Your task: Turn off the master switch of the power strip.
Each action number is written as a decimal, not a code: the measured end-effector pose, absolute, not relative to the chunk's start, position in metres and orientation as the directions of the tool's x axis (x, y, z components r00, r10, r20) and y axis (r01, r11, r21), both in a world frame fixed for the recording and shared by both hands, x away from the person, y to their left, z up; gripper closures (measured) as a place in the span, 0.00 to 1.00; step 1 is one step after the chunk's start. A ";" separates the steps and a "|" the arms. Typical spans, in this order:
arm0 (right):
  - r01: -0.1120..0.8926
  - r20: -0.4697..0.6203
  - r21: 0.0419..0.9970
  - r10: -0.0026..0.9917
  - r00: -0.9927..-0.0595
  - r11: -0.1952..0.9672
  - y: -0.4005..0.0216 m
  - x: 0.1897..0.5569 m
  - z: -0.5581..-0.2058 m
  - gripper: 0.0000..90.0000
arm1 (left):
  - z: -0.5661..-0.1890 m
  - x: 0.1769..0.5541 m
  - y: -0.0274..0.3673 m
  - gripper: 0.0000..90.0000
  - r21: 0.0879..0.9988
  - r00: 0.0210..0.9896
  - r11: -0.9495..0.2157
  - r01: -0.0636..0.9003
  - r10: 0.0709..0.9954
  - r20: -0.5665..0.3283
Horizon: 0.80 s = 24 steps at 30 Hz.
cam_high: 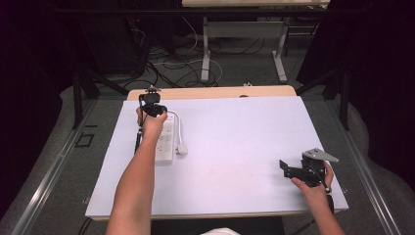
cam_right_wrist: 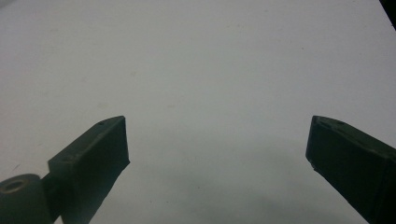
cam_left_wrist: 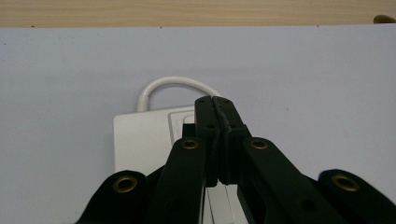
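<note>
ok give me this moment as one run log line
left gripper: shut, nothing between jaws, over power strip | right gripper: open, nothing held, over bare white mat

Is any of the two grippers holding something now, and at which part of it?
Nothing is held. The left gripper is shut with its jaws pressed together over the white power strip, gripping nothing. The right gripper is open above the bare table.

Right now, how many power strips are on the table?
1. The power strip lies at the table's left side, under the left claw, its white cable looping beside it. The forearm hides part of it.
</note>
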State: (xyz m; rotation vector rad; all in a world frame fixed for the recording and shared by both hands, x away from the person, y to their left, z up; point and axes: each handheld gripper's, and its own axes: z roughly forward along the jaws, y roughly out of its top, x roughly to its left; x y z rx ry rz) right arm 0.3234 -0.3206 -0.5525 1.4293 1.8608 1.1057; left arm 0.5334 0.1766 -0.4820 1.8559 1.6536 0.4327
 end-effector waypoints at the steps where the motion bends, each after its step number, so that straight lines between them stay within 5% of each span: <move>1: 0.511 0.063 0.854 0.955 -0.290 0.099 -0.321 0.324 -0.552 0.06 | -0.483 0.534 0.176 1.00 0.630 0.162 -0.030 0.776 0.975 -0.153; 24: 0.515 0.083 0.853 0.955 -0.284 0.079 -0.321 0.323 -0.551 0.06 | -0.500 0.546 0.182 1.00 0.618 0.147 -0.002 0.786 0.972 -0.184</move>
